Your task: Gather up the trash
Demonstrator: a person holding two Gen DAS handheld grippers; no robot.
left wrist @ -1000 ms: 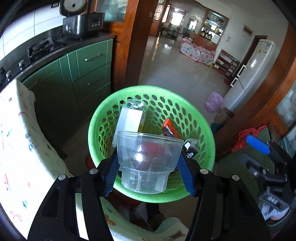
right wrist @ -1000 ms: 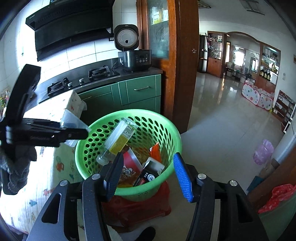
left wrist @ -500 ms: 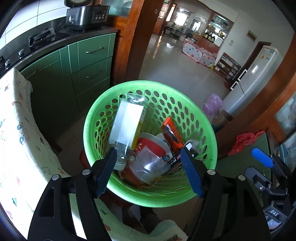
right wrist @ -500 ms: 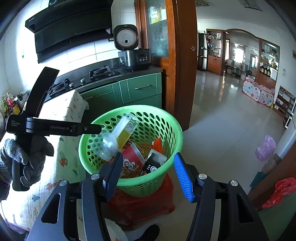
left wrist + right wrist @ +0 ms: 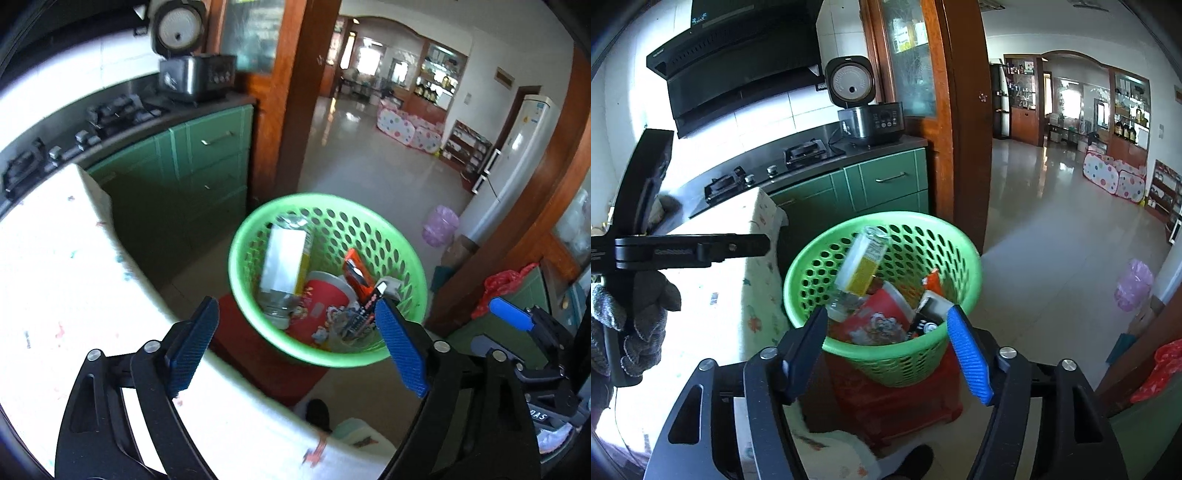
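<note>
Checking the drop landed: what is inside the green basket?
The green basket holds a clear bottle, red cup, orange packet and dark box. Anything beneath them is covered.

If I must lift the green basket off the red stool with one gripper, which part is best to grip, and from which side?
Probably the green basket's rolled rim, from above at the near side. It stands upright on the red stool, the rim is thin enough to fit between open jaws, and the near edge faces the right gripper. The perforated wall looks too wide to span.
</note>
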